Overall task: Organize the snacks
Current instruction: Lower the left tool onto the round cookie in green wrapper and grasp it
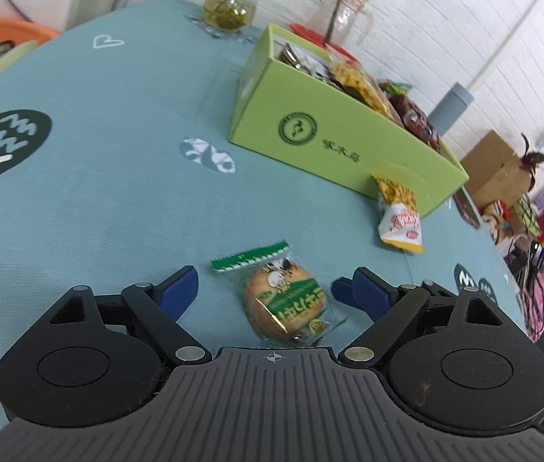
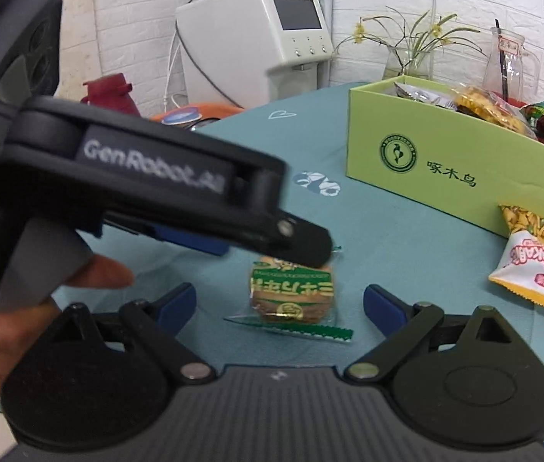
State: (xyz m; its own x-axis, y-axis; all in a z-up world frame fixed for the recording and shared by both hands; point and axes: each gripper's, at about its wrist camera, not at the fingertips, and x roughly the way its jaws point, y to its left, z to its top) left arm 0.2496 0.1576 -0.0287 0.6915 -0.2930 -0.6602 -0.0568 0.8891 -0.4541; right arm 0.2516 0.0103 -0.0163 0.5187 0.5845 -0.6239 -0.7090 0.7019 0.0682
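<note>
Partly done: several packets already in green box (image 2: pixel 441 161), two snacks left on tabletop (image 1: pixel 99 161) — biscuit pack (image 1: pixel 279 300) between wide-open left hand-held gripper (image 1: pixel 264 288) fingers, noodle-snack bag (image 2: pixel 529 258) against box wall; right hand-held gripper (image 2: pixel 279 300) also wide, empty.

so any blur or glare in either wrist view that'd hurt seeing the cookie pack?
Left wrist: sharp, strong fisheye bending at the edges, cookie pack clear between the open left gripper fingers, mild wrapper sheen. Right wrist: the left gripper crossing the frame is motion-blurred and covers the pack's top edge; right gripper open.
</note>
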